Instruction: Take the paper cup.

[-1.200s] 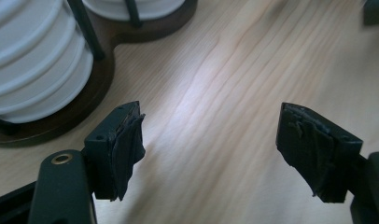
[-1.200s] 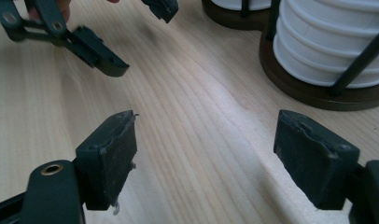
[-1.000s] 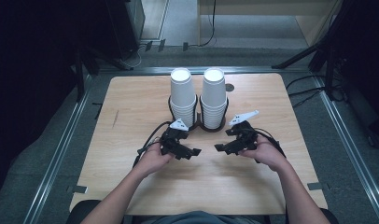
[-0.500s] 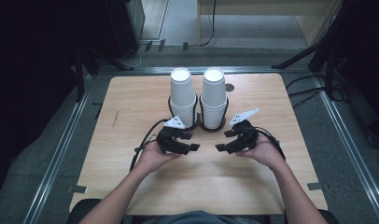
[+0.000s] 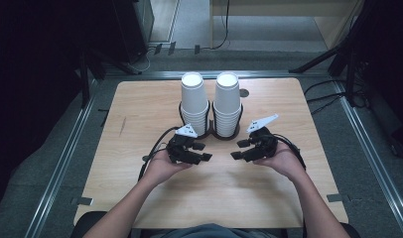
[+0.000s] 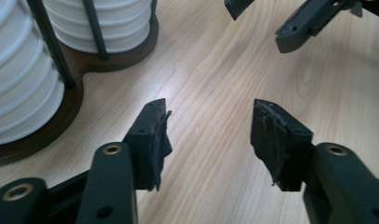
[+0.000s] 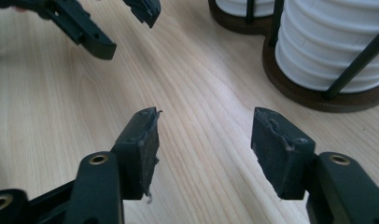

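Note:
Two tall stacks of white paper cups (image 5: 194, 101) (image 5: 227, 99) stand in a dark wooden holder (image 5: 211, 134) with thin black rods, at the middle of the table. In front of it, my left gripper (image 5: 204, 151) and right gripper (image 5: 237, 149) lie in upturned hands with their tips facing each other. The left gripper (image 6: 208, 109) has just been closing its jaws. A gap remains and only bare wood shows between them. The right gripper (image 7: 204, 116) has also just been closing, and its pads stand apart with nothing held. Each gripper view shows the other gripper farther off.
The light wooden table (image 5: 140, 109) has a small dark hole (image 5: 244, 92) behind the right stack. The holder's base (image 6: 113, 51) (image 7: 318, 100) lies close beside both grippers. Metal rails and dark floor surround the table.
Both grippers' jaws have drawn closer together than a second ago. The hands have stayed nearly in place in front of the cup holder.

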The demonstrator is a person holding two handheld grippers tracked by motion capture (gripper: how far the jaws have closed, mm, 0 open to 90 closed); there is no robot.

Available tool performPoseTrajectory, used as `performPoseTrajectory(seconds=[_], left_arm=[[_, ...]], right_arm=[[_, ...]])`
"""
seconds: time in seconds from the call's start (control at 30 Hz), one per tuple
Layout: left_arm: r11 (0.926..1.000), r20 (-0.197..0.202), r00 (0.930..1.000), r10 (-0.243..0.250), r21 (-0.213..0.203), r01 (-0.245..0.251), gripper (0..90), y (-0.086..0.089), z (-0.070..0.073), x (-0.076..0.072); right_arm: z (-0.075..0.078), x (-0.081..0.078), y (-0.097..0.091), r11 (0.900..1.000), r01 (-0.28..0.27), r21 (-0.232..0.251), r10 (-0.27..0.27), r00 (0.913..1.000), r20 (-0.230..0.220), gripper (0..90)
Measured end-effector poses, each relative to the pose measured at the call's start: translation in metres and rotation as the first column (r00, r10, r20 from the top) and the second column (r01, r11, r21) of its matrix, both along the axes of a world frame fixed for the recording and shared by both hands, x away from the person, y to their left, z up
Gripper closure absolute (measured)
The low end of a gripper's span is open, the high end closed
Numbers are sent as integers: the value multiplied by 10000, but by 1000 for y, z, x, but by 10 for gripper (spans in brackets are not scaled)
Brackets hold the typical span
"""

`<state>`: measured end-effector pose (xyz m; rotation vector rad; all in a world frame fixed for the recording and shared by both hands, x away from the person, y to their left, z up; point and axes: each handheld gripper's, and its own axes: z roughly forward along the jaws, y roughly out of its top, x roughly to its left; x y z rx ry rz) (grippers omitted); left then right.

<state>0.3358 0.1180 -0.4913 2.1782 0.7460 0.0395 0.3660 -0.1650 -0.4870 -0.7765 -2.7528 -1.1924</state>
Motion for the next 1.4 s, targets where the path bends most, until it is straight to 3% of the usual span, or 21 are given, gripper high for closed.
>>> performPoseTrajectory(seconds=[0.2, 0.4, 0.53, 0.63, 0.83, 0.97, 1.2, 1.4], left_arm=[[10000, -166, 9999, 29, -39, -30, 538, 0, 0, 1], [9997, -388, 9989, 249, 3, -249, 531, -1, 1, 4], [9996, -365, 9989, 284, -69, -287, 593, -1, 5, 7], [9998, -354, 9994, 25, -174, -31, 646, -5, 9, 8], [9997, -268, 9994, -223, 11, 223, 722, -15, 17, 14], [9999, -333, 9994, -120, -25, 119, 791, -19, 23, 22], [9994, -272, 9993, 242, -237, -248, 860, -27, 36, 34], [9996, -145, 9995, 280, 71, -279, 891, -33, 44, 44]], right_arm=[[1, 1, -1, 10000, 15, -12, -15, 10000, -92, 415], [5, 2, -4, 9999, 76, -66, -76, 9999, -100, 405], [14, 3, -11, 9993, 287, 234, -288, 9996, 36, 400], [21, 5, -15, 9985, 408, 366, -411, 9991, 85, 412], [40, 10, -23, 9978, 440, 505, -448, 9989, 145, 442], [51, 15, -27, 9982, 396, 447, -415, 9982, 438, 439], [69, 25, -28, 9991, 396, 137, -402, 9980, 494, 392], [78, 35, -23, 9995, 320, 19, -320, 9978, 584, 366]])
